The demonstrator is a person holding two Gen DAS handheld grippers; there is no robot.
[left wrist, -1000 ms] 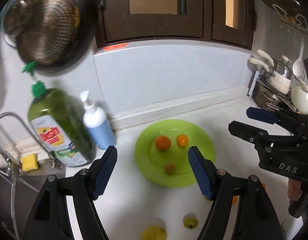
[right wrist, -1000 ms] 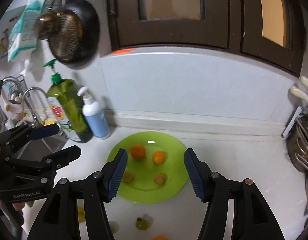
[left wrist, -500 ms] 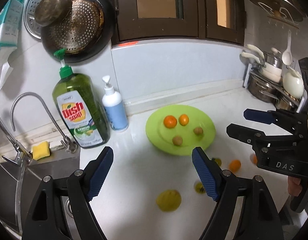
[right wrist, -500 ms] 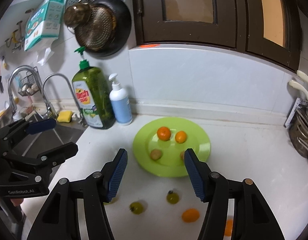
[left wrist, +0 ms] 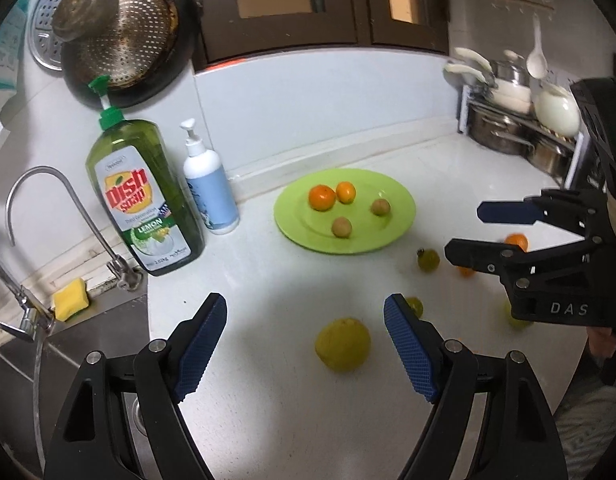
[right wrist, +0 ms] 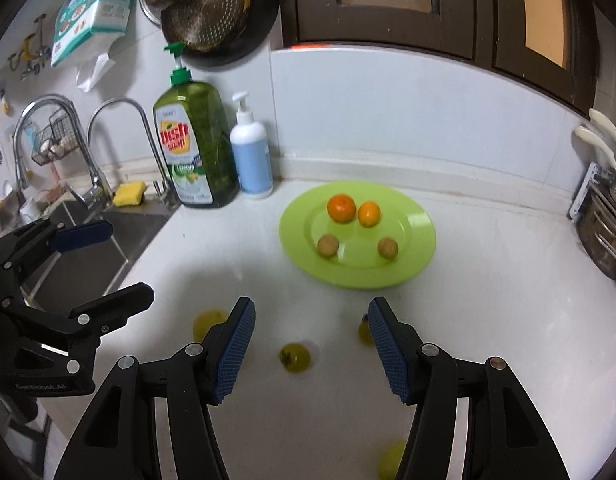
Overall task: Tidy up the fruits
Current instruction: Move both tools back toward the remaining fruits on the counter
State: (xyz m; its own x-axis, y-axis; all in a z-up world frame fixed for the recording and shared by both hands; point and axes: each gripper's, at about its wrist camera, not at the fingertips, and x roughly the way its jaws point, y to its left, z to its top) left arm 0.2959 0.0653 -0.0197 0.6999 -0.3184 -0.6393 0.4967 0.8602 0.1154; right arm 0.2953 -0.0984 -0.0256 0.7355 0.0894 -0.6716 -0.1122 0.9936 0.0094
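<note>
Left gripper (left wrist: 305, 322) open, round yellow dimpled fruit (left wrist: 342, 345) between blue pads

Left gripper (left wrist: 306, 334) and right gripper (right wrist: 310, 344) angle downward, fingers spread apart, apparently gripping nothing.

plate (left wrist: 396, 196): green, on the white counter (left wrist: 268, 280), with two orange fruits and two small brown ones
yellow fruit (left wrist: 342, 344): near side of the plate, between the left gripper (left wrist: 305, 322) fingers, not touched
left gripper: jaws wide, just been opening
soap bottle (left wrist: 142, 192): left of the plate
</note>
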